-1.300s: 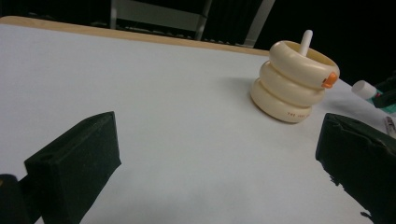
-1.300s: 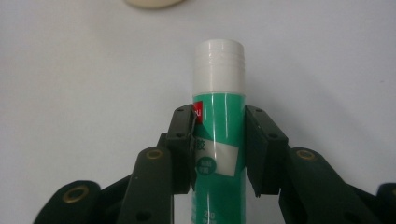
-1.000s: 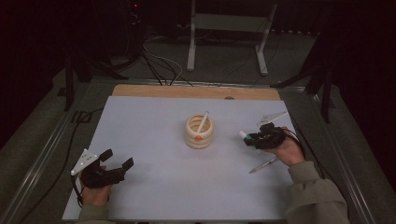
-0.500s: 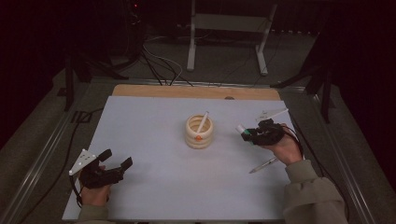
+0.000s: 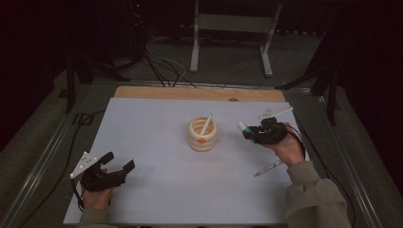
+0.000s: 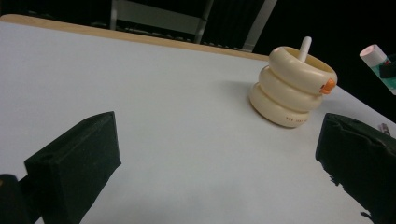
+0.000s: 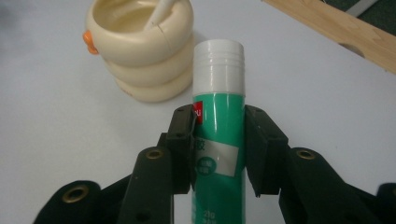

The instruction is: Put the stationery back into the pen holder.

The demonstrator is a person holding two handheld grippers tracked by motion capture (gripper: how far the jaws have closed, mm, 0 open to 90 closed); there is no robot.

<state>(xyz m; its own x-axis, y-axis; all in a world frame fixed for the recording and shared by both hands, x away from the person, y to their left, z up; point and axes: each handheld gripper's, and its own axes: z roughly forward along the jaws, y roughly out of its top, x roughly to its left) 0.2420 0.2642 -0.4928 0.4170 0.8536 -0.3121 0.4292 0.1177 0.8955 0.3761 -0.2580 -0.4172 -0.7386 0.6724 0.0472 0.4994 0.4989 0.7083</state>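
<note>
A cream ringed pot (image 5: 202, 134) (image 6: 293, 89) (image 7: 142, 49) stands near the middle of the white table, with a white stick leaning in it. My right gripper (image 5: 251, 133) (image 7: 218, 135) hovers just right of the pot, shut on a green glue stick (image 5: 245, 129) (image 7: 219, 126) with a white cap that points toward the pot. In the left gripper view the glue stick (image 6: 377, 59) peeks in at the right edge. My left gripper (image 5: 119, 162) (image 6: 219, 154) rests open at the table's front left, nothing between its pads.
A pen (image 5: 267, 168) lies on the table (image 5: 157, 123) in front of my right hand. A white stick (image 5: 275, 113) lies behind that hand near the table's far right. A wooden strip (image 5: 199, 94) runs along the far edge.
My right gripper has risen a little and drifted left toward the pot with the glue stick in it. The left gripper has not moved.
</note>
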